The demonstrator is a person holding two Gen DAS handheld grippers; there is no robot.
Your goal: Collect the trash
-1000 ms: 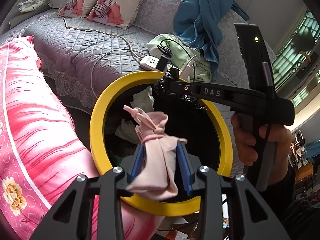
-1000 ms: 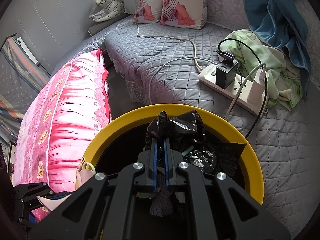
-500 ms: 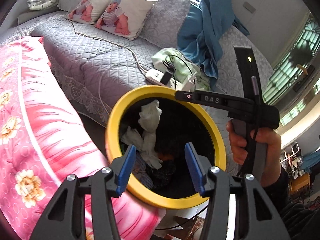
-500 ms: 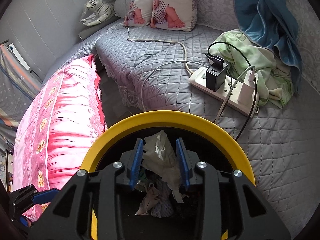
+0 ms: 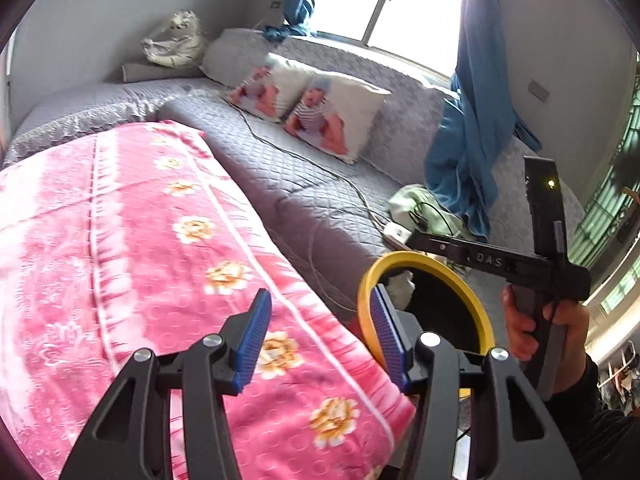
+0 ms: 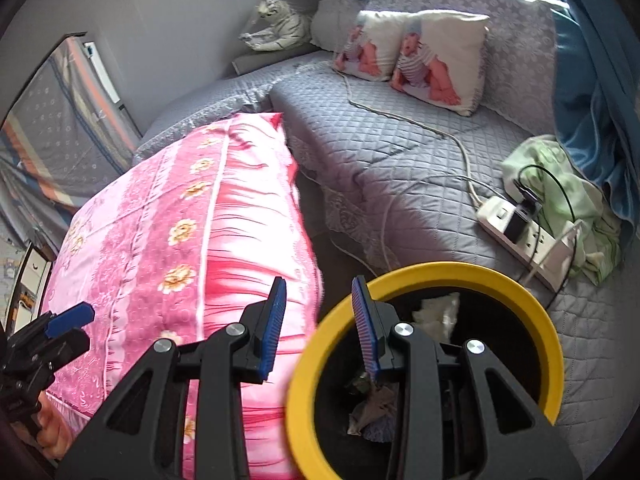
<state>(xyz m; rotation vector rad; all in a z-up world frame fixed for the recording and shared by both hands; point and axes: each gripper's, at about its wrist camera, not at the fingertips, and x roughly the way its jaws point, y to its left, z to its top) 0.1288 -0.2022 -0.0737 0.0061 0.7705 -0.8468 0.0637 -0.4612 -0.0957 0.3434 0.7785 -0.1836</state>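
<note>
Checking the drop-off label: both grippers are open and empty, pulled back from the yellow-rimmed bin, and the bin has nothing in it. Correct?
Not quite. The yellow-rimmed black bin is not empty: the right wrist view shows crumpled white paper and other scraps inside. The left gripper and right gripper are indeed open and empty.

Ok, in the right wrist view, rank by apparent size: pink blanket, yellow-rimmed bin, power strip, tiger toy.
1. pink blanket
2. yellow-rimmed bin, though its nearness to the camera inflates it
3. power strip and tiger toy look alike; the toy sits farther away, so unranked.
</note>
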